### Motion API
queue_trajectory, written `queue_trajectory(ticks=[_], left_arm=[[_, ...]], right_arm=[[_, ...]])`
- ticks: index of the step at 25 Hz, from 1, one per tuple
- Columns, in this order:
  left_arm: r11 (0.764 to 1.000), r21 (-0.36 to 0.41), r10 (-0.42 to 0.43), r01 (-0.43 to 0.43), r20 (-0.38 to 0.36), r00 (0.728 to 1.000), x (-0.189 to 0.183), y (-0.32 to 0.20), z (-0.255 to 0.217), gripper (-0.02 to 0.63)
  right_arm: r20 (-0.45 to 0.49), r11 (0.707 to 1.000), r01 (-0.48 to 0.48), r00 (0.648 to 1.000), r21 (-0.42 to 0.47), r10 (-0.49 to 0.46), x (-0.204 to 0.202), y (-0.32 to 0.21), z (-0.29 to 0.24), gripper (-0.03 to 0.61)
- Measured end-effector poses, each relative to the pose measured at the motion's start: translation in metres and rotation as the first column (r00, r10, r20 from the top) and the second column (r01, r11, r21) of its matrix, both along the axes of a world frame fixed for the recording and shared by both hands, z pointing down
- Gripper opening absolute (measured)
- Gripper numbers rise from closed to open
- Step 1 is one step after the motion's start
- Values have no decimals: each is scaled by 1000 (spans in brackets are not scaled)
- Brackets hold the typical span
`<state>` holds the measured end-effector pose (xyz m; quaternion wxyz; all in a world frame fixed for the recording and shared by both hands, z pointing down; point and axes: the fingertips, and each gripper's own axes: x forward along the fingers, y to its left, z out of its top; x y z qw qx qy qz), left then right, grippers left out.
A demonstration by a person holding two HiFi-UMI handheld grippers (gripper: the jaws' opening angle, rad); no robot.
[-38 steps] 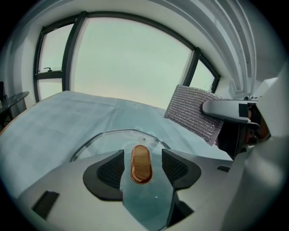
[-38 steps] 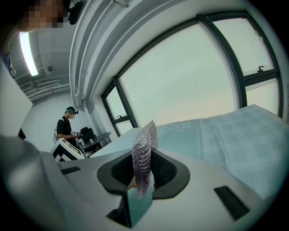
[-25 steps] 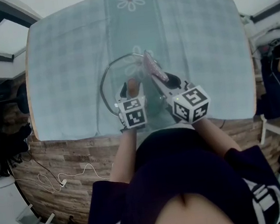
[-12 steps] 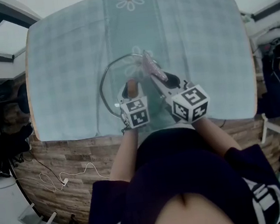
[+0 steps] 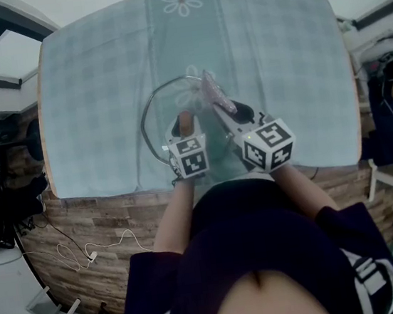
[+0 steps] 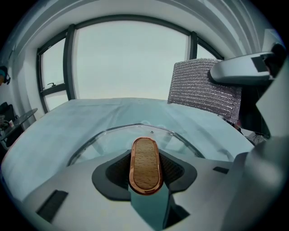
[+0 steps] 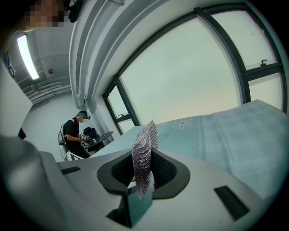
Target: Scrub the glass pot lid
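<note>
A white cable [image 5: 87, 252] lies on the plank floor at the far left, below the edge of the surface [image 5: 48, 165]. A pale green checked cloth [image 5: 278, 70] with flower prints covers the surface.

The glass lid [image 5: 149, 112] sits over the cloth, near the front edge and a little left of the middle, its metal rim curving away from the person. In the left gripper view the rim arcs across the cloth beyond the claw. Whether the lid's far rim touches the cloth cannot be told.

The left claw [image 5: 184, 127] is pinching the lid's handle [image 5: 185, 122]. This is an oval wooden knob edged in copper, seated between the dark pads with its flat top facing the camera.

Just to the right, the right claw [image 5: 230, 116] is pinching a silver mesh pad [image 5: 215, 94]. The pad stands on edge between the jaws and sticks out past them. In the head view it slants up and to the left, over the right side of the lid, next to the handle. Whether it touches the glass is unclear.

The two marker cubes sit side by side, near each other, at the front edge.

In the right gripper view a person [image 7: 74, 133] stands far off at a table by the windows.
</note>
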<state>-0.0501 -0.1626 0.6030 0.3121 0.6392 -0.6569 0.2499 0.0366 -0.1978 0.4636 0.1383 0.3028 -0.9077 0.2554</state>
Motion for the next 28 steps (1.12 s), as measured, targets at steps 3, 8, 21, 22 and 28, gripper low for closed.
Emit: queue_trajectory(ticks=[3,8,21,22,28], left_arm=[[1000,-7,0,0,-13,1000,0,0,0,166],[1000,-21,2,-3,-26,1000,1,1,1,166],[999,5,35,-35,-121,992,8,6,-16,166],[999,12,37,-36,-136,990,9,6,-18,166],[995,90,57,-34,-256,965,15,4,-37,167]], right_arm=[[0,1000,-10,1000,6,10,4,-1,-1,80],[2,999,-33,999,14,33,13,0,-3,80],[-3,992,-112,994,58,112,48,-10,-11,80],[-4,991,-122,992,62,122,53,-11,-12,80],[-13,979,-187,982,78,189,82,-14,-15,80]])
